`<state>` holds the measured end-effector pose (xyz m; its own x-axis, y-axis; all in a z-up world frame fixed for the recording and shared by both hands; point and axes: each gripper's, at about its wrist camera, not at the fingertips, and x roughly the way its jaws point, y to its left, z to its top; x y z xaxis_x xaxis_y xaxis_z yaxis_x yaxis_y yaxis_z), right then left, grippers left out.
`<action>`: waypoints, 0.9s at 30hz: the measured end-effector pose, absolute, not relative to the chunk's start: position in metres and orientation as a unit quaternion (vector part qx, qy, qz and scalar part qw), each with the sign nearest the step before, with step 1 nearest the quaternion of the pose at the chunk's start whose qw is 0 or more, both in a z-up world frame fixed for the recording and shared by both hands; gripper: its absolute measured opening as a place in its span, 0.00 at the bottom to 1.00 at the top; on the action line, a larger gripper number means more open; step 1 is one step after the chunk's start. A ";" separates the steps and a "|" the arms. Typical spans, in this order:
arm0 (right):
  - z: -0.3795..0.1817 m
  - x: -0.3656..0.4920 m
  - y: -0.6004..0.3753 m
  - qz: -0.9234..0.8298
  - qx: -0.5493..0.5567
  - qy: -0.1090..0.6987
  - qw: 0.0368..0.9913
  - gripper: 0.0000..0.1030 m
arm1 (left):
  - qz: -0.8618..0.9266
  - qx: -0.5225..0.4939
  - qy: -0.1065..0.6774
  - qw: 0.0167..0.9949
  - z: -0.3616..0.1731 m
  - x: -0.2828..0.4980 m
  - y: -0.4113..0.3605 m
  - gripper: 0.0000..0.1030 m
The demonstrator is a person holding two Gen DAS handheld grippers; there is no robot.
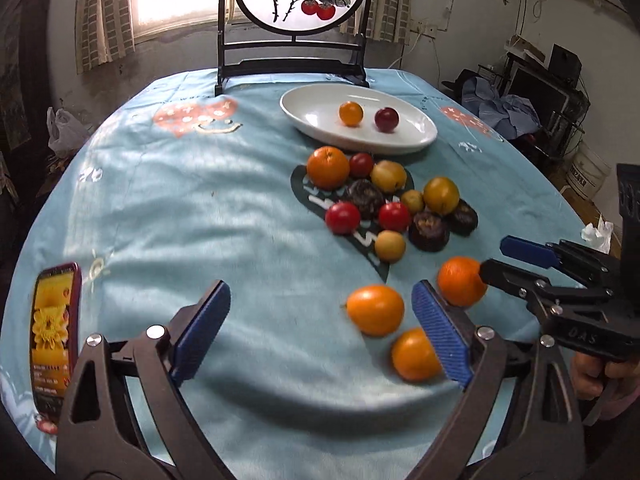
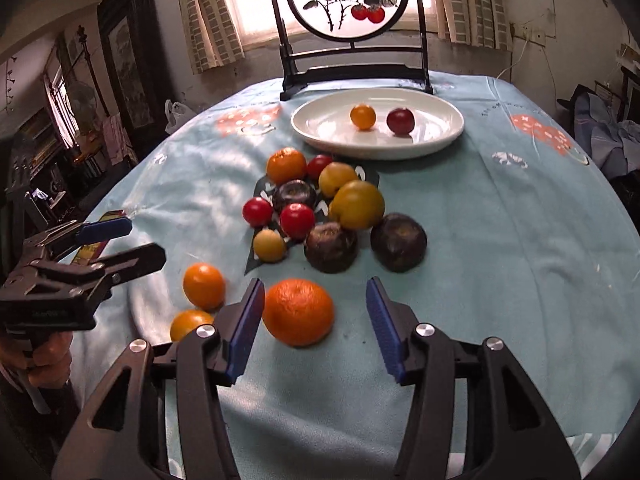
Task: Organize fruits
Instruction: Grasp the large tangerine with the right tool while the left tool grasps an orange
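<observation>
A white oval plate (image 1: 416,142) (image 2: 316,136) at the back of the table holds a small orange fruit (image 1: 351,113) and a dark red one (image 1: 386,119). In front of it lies a pile of fruits (image 1: 372,200) (image 2: 320,208): orange, red, yellow and dark brown. My left gripper (image 1: 320,292) (image 2: 145,240) is open above the cloth, with a small orange fruit (image 1: 375,310) just inside its right finger and another (image 1: 414,356) half hidden behind it. My right gripper (image 2: 315,286) (image 1: 496,258) is open around a mandarin (image 2: 298,312) (image 1: 460,286), which sits close to its left pad.
A light blue cloth (image 1: 180,208) covers the round table. A phone with a lit screen (image 1: 54,332) lies at the front left edge. A dark framed painted screen (image 1: 292,60) stands behind the plate. A hand (image 1: 596,376) holds the right gripper's handle.
</observation>
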<state>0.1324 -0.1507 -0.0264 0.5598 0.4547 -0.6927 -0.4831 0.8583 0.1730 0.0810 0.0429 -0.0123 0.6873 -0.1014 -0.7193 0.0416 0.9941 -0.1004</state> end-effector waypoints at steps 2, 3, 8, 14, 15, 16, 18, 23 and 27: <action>-0.035 0.135 -0.148 0.264 -0.021 0.394 0.880 0.52 | -0.054 -0.042 0.401 0.913 -0.021 0.070 0.041 0.91; -0.037 0.137 -0.146 0.273 -0.018 0.397 0.876 0.52 | -0.061 -0.041 0.403 0.912 -0.025 0.066 0.038 0.91; -0.042 0.133 -0.136 0.289 -0.020 0.404 0.867 0.52 | -0.079 -0.021 0.400 0.913 -0.029 0.049 0.026 0.91; -0.046 0.134 -0.129 0.287 -0.032 0.415 0.863 0.52 | -0.097 -0.013 0.395 0.914 -0.026 0.044 0.015 0.91; -0.048 0.135 -0.131 0.286 -0.029 0.419 0.861 0.52 | -0.098 -0.012 0.395 0.913 -0.027 0.044 0.014 0.91; -0.049 0.137 -0.132 0.285 -0.026 0.423 0.860 0.52 | -0.099 -0.011 0.396 0.913 -0.027 0.045 0.013 0.90; -0.051 0.139 -0.134 0.284 -0.018 0.428 0.858 0.48 | -0.100 -0.012 0.402 0.910 -0.029 0.047 0.011 0.90; -0.052 0.144 -0.151 0.292 0.035 0.430 0.853 0.43 | -0.113 -0.020 0.418 0.901 -0.034 0.057 0.003 0.78; -0.050 0.142 -0.151 0.296 0.037 0.426 0.854 0.43 | -0.117 -0.023 0.437 0.892 -0.042 0.066 -0.003 0.65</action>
<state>0.1419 -0.1507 -0.0498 0.4624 0.5374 -0.7053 -0.4742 0.8220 0.3154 0.0658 -0.0031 -0.0415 0.5910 -0.2281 -0.7738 0.1875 0.9718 -0.1432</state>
